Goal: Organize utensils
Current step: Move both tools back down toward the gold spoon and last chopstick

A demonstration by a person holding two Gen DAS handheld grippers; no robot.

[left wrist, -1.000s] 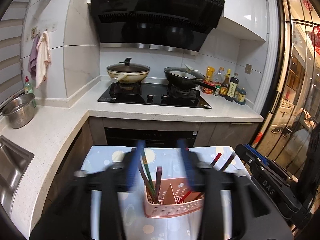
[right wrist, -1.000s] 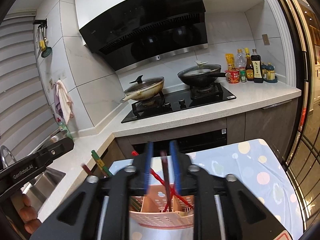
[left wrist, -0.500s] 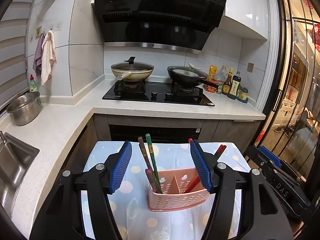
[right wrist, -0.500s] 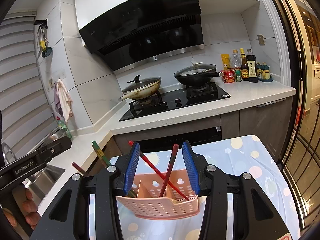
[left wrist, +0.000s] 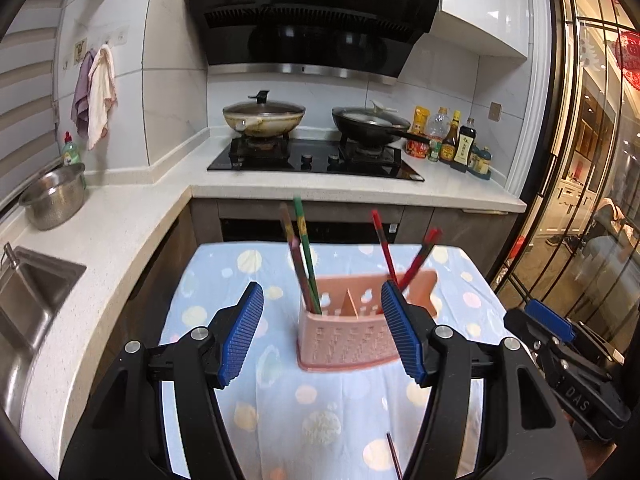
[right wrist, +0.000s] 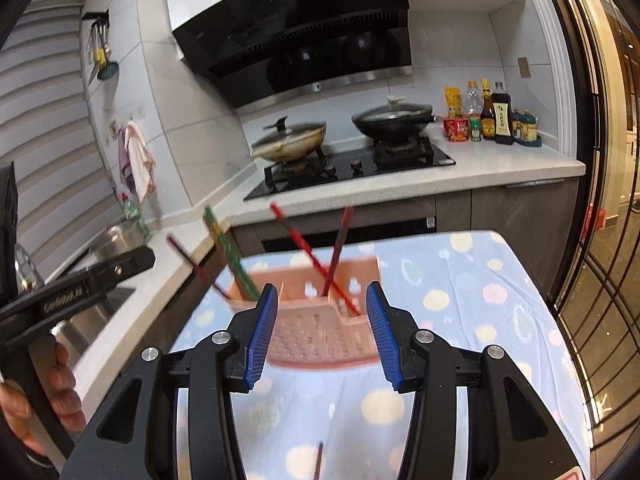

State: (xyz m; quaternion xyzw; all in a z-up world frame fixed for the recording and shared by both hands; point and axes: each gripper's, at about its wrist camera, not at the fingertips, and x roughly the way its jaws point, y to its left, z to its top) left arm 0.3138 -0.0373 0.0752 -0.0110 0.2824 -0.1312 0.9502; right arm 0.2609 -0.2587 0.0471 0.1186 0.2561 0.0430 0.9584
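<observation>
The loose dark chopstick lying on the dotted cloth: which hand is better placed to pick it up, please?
Probably right: the loose dark chopstick lies centred below its open tongs; in the left view it sits towards the right finger.

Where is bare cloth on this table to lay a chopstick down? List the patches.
Bare tablecloth lies left of the pink holder, right of it toward the table's right edge, and behind it toward the far edge. In front it is crowded: both open tongs and a loose chopstick.

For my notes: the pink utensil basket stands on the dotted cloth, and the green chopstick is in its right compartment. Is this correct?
Not quite. In the left wrist view the green chopstick stands in the left compartment of the pink utensil basket; the basket does stand on the dotted cloth.
</observation>
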